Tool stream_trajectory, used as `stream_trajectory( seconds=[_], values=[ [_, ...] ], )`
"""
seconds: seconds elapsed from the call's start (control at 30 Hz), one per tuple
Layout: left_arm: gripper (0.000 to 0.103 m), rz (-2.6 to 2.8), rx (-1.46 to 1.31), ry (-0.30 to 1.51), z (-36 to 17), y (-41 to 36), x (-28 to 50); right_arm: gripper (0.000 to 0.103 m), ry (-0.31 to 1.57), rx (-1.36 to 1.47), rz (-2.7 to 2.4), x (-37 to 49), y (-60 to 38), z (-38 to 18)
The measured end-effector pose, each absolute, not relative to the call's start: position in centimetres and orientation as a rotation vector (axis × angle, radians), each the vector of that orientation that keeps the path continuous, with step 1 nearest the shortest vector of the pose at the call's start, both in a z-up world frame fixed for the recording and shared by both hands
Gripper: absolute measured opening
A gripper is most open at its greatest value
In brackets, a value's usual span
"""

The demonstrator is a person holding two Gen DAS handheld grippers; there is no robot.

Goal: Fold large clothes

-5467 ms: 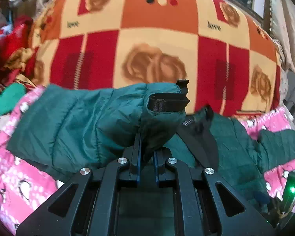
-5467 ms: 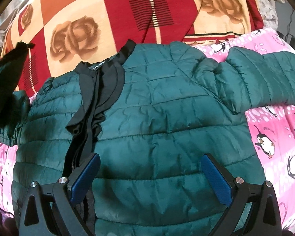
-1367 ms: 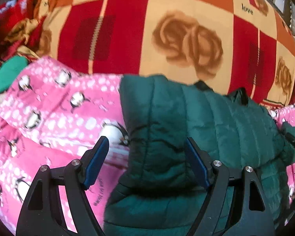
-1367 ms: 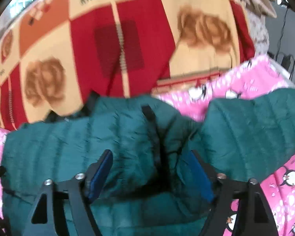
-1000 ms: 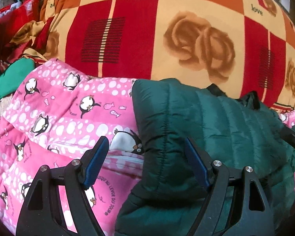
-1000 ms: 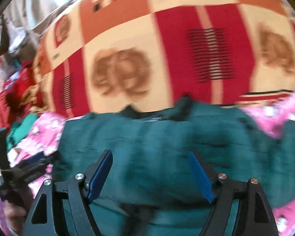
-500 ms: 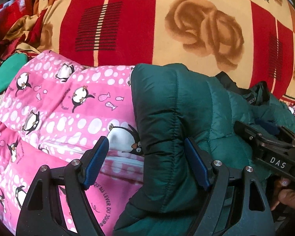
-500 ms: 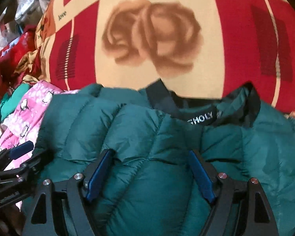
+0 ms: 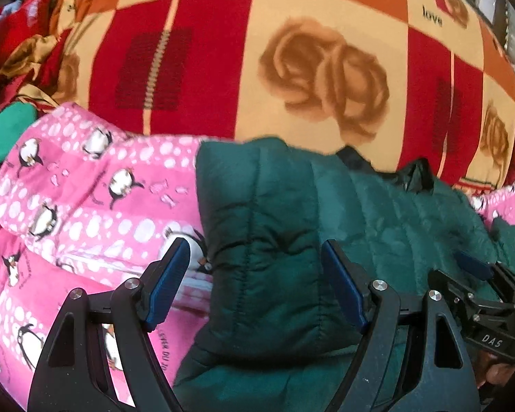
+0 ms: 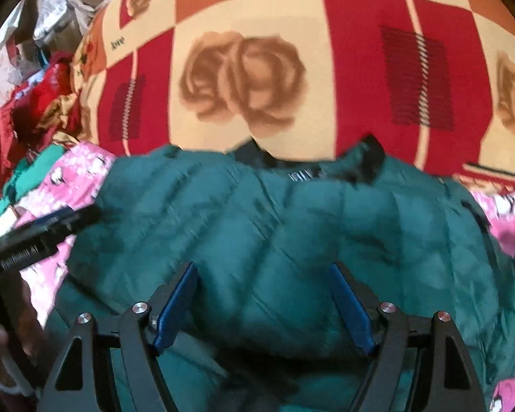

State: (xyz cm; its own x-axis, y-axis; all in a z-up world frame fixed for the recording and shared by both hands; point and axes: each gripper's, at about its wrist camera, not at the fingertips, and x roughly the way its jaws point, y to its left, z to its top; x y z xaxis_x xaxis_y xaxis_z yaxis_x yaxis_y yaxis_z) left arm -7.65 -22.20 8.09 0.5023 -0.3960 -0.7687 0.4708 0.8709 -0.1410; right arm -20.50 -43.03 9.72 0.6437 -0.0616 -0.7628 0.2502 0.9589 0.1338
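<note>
Behind everything, a red, orange and cream checked blanket with brown rose prints (image 9: 326, 68), blurred now where half a second ago sharp. In front of that blanket, a pink penguin-print quilt (image 9: 86, 206), and on the quilt the dark green quilted puffer jacket (image 10: 292, 240), lying with black collar toward the blanket and one sleeve folded in over the body. Collar label smeared by motion, legible half a second ago. Left of the jacket, a heap of red and green clothes (image 10: 34, 120). Over the jacket's folded left edge, the left gripper (image 9: 255, 283), blue-padded fingers spread wide, gripping nothing, placed as before. Over the jacket's middle, the right gripper (image 10: 262, 304), fingers likewise spread and empty, slightly farther back from the collar than before.
</note>
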Motion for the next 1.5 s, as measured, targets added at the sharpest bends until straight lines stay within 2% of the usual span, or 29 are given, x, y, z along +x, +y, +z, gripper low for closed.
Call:
stream_trajectory(
  seconds=[0.2,0.33,0.53,0.83,1.23,1.43,1.5],
  values=[
    [0.082,-0.505,0.093,0.979,5.4,-22.8,-7.0,0.079,0.897,0.274,-0.189,-20.7,-43.9,6.6],
    [0.083,-0.498,0.1,0.971,5.3,-22.8,-7.2,0.078,0.896,0.322,-0.152,-21.0,-45.2,7.7],
    [0.083,-0.489,0.118,0.956,5.2,-22.8,-7.5,0.078,0.798,0.358,-0.27,-22.3,-50.0,9.9],
    [0.084,-0.486,0.128,0.949,5.1,-22.9,-7.5,0.078,0.896,0.371,-0.414,-21.8,-54.4,5.3],
    [0.084,-0.48,0.126,0.948,5.3,-22.7,-7.6,0.078,0.815,0.299,-0.425,-25.4,-50.9,10.5],
    [0.084,-0.486,0.124,0.941,5.3,-22.7,-7.7,0.078,0.917,0.334,-0.423,-25.2,-52.3,5.5],
    [0.084,-0.482,0.124,0.936,5.7,-22.5,-7.9,0.078,0.908,0.333,-0.425,-25.2,-52.4,5.4]
  ],
)
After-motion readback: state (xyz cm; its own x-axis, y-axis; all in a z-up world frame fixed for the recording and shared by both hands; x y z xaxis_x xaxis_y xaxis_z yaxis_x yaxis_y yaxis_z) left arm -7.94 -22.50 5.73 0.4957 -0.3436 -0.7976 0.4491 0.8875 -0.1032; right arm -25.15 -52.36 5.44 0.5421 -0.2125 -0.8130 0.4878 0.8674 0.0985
